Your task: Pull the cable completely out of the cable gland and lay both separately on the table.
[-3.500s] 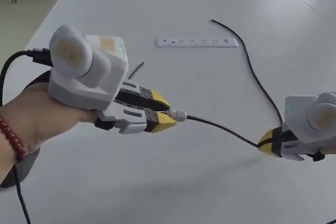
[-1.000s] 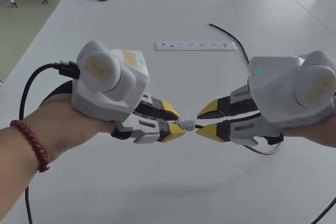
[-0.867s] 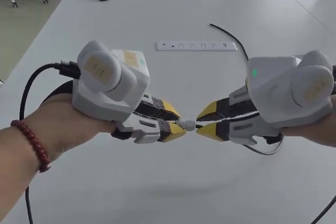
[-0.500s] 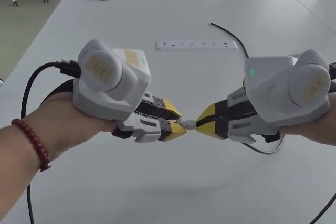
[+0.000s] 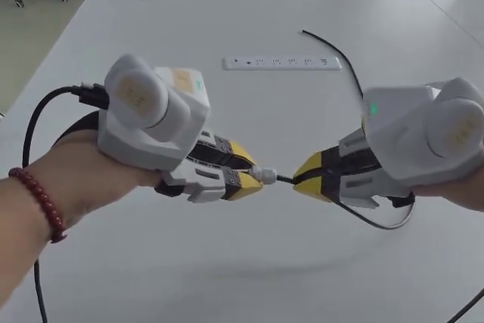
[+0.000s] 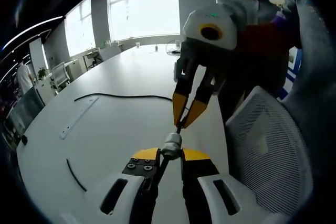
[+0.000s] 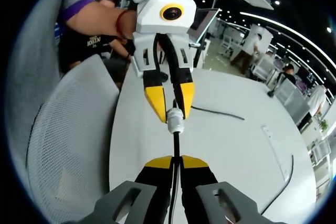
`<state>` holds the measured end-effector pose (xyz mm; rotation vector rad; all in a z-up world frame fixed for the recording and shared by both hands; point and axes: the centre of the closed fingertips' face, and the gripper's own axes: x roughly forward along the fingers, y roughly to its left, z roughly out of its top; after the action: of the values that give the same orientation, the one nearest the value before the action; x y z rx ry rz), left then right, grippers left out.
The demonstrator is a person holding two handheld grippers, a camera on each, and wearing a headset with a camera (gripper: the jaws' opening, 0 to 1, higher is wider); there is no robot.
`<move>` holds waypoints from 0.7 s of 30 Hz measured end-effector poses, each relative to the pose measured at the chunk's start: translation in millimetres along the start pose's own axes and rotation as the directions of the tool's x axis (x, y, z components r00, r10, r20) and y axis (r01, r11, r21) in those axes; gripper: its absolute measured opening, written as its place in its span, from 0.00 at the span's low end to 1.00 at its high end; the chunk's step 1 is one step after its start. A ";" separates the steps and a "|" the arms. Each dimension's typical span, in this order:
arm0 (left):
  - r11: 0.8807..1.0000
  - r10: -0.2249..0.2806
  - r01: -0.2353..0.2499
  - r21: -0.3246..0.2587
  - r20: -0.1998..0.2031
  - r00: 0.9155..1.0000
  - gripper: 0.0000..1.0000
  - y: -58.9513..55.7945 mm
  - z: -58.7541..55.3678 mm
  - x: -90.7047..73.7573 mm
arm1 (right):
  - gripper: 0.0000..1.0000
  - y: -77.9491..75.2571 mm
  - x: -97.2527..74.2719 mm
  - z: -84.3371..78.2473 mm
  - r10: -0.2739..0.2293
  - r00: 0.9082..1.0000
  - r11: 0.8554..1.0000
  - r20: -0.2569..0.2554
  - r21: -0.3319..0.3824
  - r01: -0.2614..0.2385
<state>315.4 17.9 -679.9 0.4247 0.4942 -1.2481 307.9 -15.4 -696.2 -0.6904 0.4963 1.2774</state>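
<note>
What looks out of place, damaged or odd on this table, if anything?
Nothing stands out. The left tongs hold the white cable gland, the right tongs are shut on the black cable right beside it, and the cable looks whole. The power strip lies flat on the table.

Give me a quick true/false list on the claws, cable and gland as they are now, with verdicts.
1. The left claw grips the white cable gland. True.
2. The right claw is open, clear of the cable. False: it is shut on the cable just beside the gland.
3. The cable is fully out of the gland. False: it runs into the gland.
4. A white power strip lies on the table beyond the claws. True.
</note>
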 end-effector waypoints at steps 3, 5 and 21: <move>1.000 0.005 -0.005 0.004 -0.003 1.000 0.16 1.4 -1.8 -1.8 | 0.00 -0.5 -1.6 -12.3 -0.010 1.000 1.000 -0.019 0.019 0.010; 1.000 0.008 -0.008 0.006 -0.008 1.000 0.16 3.1 -3.5 -3.3 | 0.00 0.1 -3.0 -22.9 -0.011 0.999 0.999 -0.040 0.034 0.013; 1.000 0.008 -0.008 0.014 -0.015 1.000 0.16 4.5 -4.2 -3.8 | 0.00 3.8 -4.8 -67.5 -0.023 0.995 0.992 -0.102 0.122 0.035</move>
<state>318.3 24.5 -681.0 0.4480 0.4965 -1.2421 305.6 -66.0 -741.1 -0.6576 0.6399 1.1787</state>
